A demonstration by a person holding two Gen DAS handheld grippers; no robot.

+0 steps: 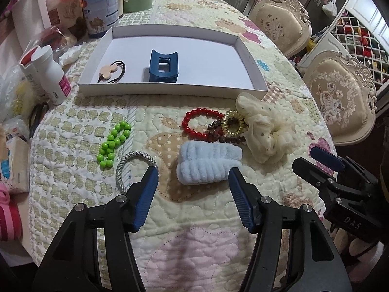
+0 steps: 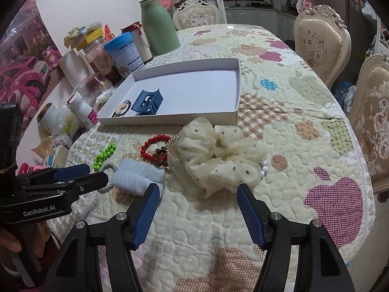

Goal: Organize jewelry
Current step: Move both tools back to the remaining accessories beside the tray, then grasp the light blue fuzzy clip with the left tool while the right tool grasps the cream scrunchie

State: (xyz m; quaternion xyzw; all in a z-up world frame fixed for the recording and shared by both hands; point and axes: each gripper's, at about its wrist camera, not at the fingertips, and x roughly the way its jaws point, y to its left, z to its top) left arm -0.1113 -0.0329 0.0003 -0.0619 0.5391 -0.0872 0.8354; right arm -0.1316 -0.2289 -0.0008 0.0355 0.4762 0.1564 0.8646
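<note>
**Ana:** Left wrist view first: the left gripper [image 1: 193,176] hangs spread wide and empty over the quilted tablecloth [image 1: 194,219]. Using the white tray [image 1: 170,90] as landmark, what lies closest to the jaws?

**Ben:** The light blue fluffy band [image 1: 209,163], well on the near side of the tray, sits just ahead of the gap between the fingers. The silver beaded bracelet [image 1: 132,170] lies by the left fingertip, which hides part of it.

**Ana:** And closer to the tray?

**Ben:** The green bead bracelet [image 1: 113,143], the red bead bracelet [image 1: 200,125], a gold coil hair tie [image 1: 234,123] and a brown bead bracelet [image 1: 218,135] overlapping the red one. The cream dotted scrunchie [image 1: 265,131] is near the tray's front right corner.

**Ana:** Inside the tray?

**Ben:** A navy hair claw [image 1: 163,67] and, to its left, a hair tie with a beige charm [image 1: 110,71].

**Ana:** Right wrist view?

**Ben:** The right gripper [image 2: 198,189] is also released, holding nothing, with the scrunchie [image 2: 218,160] just ahead of its gap, on the near side of the tray [image 2: 170,121]. Beyond the tray stands a green thermos [image 2: 158,29].
</note>
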